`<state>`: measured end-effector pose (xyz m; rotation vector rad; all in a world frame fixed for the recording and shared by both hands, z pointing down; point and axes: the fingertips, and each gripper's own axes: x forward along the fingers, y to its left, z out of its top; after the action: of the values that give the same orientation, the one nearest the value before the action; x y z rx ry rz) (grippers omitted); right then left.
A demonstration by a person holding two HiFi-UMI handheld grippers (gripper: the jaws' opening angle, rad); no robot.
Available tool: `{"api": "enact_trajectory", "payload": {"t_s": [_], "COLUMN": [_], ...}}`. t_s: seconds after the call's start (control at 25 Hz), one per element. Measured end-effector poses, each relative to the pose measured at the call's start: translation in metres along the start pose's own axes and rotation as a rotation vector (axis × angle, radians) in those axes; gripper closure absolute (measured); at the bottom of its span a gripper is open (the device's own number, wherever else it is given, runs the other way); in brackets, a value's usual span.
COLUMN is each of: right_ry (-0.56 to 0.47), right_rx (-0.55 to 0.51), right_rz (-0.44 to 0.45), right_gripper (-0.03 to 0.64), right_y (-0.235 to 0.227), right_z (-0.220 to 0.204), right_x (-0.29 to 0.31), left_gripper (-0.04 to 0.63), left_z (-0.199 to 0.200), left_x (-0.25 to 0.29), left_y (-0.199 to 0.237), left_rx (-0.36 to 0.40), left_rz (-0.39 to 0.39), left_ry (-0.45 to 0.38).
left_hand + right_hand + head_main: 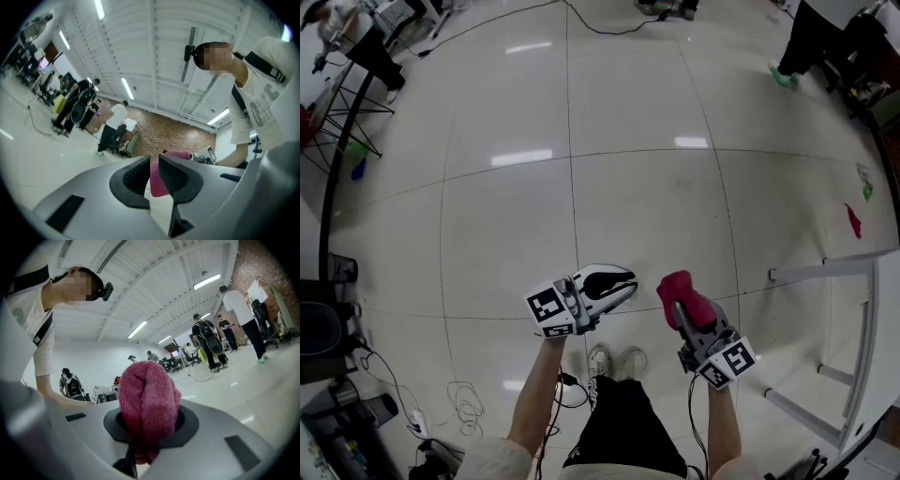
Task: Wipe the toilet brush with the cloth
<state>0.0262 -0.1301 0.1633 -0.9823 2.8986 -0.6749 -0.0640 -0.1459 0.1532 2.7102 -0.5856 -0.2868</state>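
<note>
Head view has both grippers held up in the air over the tiled floor (pixel 628 141), just ahead of the person's shoes (pixel 615 360), with nothing under them to carry anything. The right gripper (pixel 684 314) is clamped on the pink cloth (pixel 680 289), which stands out of its jaws as a thick, rolled bunch. The left gripper (pixel 630 281) has its jaws only a narrow slit apart and holds nothing; in the left gripper view the cloth shows merely beyond the gap.

No view shows the toilet brush, so the first risk, as I judge it, is plain: wiping cannot begin until the brush is found and held, and the left jaws look too nearly closed to take a handle without opening wider first.

The cloth seems gripped low on its bunch. Rubbing hard along a brush could drag it out of the pads, or leave so little free fabric that the jaw tips scrape the brush instead.

Loose cables (pixel 469 403) lie on the floor near the person's feet, and stepping off to search could snag them.
</note>
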Motion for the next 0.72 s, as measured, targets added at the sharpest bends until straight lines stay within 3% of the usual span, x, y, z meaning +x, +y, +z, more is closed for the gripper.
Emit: {"api": "enact_trajectory", "payload": {"t_s": [0.08, 0.24, 0.48, 0.56, 0.68, 0.72], "right_ry": [-0.064, -0.18, -0.265, -0.273, -0.263, -0.257], "right_rx": [-0.029, -0.048, -0.089, -0.127, -0.156, -0.149], "right_rz": [0.008, 0.013, -0.075, -0.114, -0.178, -0.199], "right_gripper": [0.548, 0.548, 0.548, 0.548, 0.548, 0.548], "right_y": [0.018, 0.064, 0.114, 0.137, 0.164, 0.169], "right_z": [0.047, 0.141, 0.242, 0.258, 0.263, 0.26], "right_x": [0.009, 0.005, -0.02, -0.025, -0.035, -0.042], "left_gripper": [0.586, 0.592, 0.591, 0.591, 0.592, 0.592], "left_z": [0.059, 0.165, 0.259, 0.273, 0.271, 0.266], "left_x": [0.002, 0.004, -0.005, -0.032, -0.083, -0.093], "left_y": [-0.009, -0.049, -0.11, -0.118, -0.121, -0.128], "left_rx": [0.081, 0.161, 0.355, 0.339, 0.189, 0.181], "left_rz": [0.064, 0.206, 0.453, 0.577, 0.846, 0.899], "left_ry": [-0.054, -0.178, -0.176, -0.195, -0.238, -0.236]}}
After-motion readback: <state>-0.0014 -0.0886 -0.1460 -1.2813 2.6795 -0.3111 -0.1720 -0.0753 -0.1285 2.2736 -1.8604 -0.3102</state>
